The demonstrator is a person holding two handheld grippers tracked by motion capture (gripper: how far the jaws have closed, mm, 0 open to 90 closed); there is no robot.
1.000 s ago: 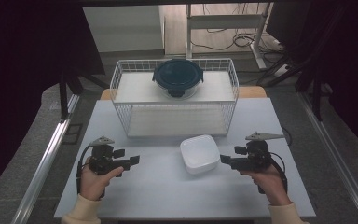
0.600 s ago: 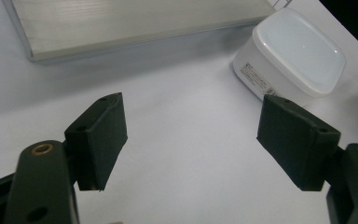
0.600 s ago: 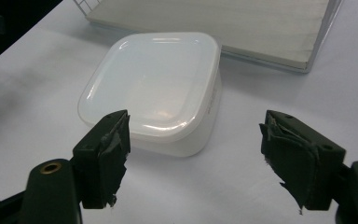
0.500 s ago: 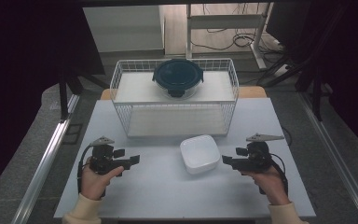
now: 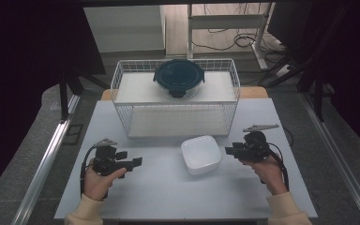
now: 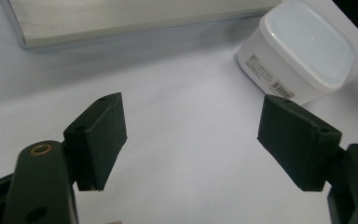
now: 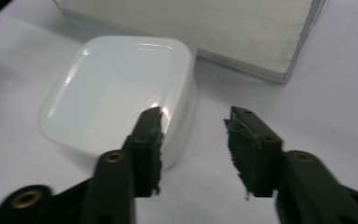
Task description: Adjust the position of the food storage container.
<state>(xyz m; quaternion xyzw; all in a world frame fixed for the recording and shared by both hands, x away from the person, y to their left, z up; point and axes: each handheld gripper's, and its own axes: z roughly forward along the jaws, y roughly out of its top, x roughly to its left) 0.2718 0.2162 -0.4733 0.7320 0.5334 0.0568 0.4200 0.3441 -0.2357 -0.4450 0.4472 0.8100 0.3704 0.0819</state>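
A white square lidded container [image 5: 200,153] sits on the white table, just in front of the wire rack. My right gripper [image 5: 228,151] is level and points left at it, tips close to its right side. In the right gripper view the container [image 7: 116,93] lies ahead and left. That gripper [image 7: 193,123] has just been closing its jaws; they remain apart with bare table between them. My left gripper [image 5: 136,162] rests farther left, pointing right. Its jaws stand wide open [image 6: 191,123] and the container [image 6: 303,51] is well beyond them.
A white wire rack [image 5: 122,89] stands at the back of the table, with a dark round lidded glass container [image 5: 178,77] on its top shelf. The rack's base plate [image 7: 242,32] lies just behind the white container. The table's front edge [image 5: 178,216] is near my forearms.
My right gripper has slid left toward the white container and its jaws have narrowed. The left gripper and the container have stayed where they were.
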